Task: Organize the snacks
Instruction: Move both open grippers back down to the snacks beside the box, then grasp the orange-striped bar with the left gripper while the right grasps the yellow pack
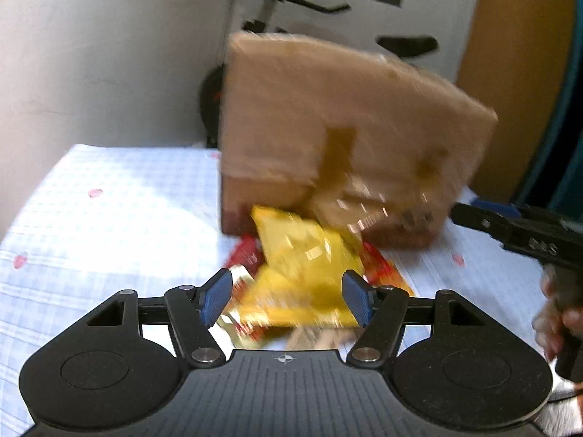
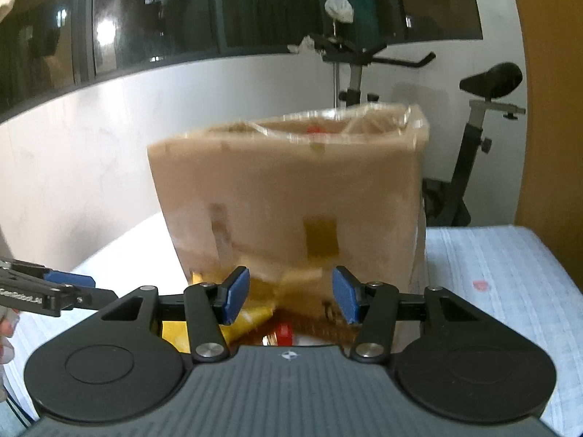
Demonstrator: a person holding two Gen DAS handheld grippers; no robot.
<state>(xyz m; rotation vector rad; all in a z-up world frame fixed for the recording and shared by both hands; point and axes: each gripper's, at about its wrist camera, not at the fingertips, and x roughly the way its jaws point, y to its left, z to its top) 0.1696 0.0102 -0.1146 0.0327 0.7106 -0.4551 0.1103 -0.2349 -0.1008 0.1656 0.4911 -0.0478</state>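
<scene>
In the left wrist view, your left gripper (image 1: pixel 288 300) hangs over a heap of snack packets (image 1: pixel 309 266) on the cloth-covered table (image 1: pixel 109 218), near side of the cardboard box (image 1: pixel 339 123). The risk: the yellow packet lies loose atop red ones, so closing here may pinch several at once or push the slippery foil aside. The jaws stand well apart, holding nothing; whether a pad touches foil cannot be told through the blur. Your right gripper (image 1: pixel 473 215) enters at far right.

In the right wrist view, your right gripper (image 2: pixel 291 300) faces the box (image 2: pixel 284 189), jaws apart and empty, packets (image 2: pixel 255 318) below them.
</scene>
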